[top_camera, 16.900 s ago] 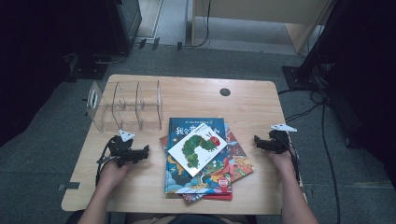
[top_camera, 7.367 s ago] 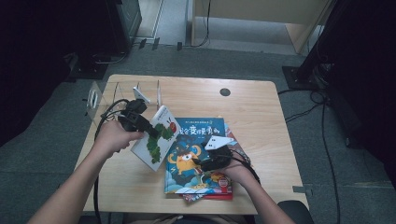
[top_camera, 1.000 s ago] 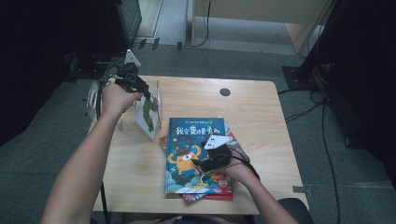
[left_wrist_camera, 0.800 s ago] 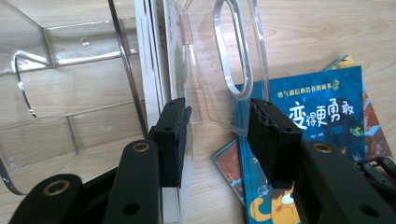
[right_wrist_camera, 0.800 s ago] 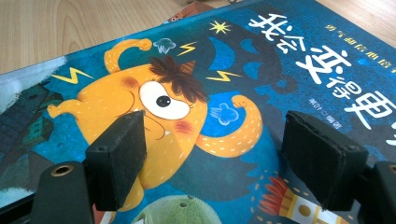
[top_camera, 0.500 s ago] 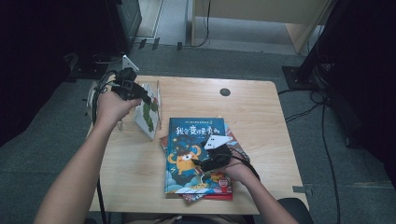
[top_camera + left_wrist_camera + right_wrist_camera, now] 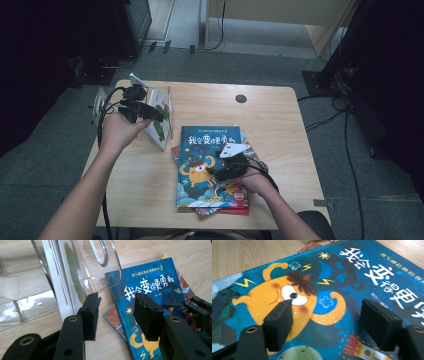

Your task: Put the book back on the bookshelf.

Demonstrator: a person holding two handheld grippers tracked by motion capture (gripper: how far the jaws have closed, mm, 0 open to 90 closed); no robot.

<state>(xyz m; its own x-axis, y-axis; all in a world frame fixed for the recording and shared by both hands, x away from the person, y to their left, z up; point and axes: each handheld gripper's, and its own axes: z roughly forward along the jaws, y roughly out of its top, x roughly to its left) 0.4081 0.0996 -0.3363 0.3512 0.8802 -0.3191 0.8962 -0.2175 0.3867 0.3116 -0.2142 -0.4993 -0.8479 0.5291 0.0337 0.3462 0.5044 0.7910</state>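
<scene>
Nearest, the right hand-held gripper (image 7: 231, 167) rests open on the blue book (image 7: 206, 165) topping the pile. Farther left, the open left hand-held gripper (image 7: 145, 111) sits beside the white book (image 7: 159, 122), upright in the clear rack (image 7: 105, 272).

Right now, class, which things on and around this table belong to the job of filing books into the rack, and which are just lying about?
Part of the job:
- white book, standing in the clear rack
- blue book on the stack
- left gripper, open
- right gripper, open over the blue book

Just lying about:
- round hole cover in the table
- cables on the floor
</scene>
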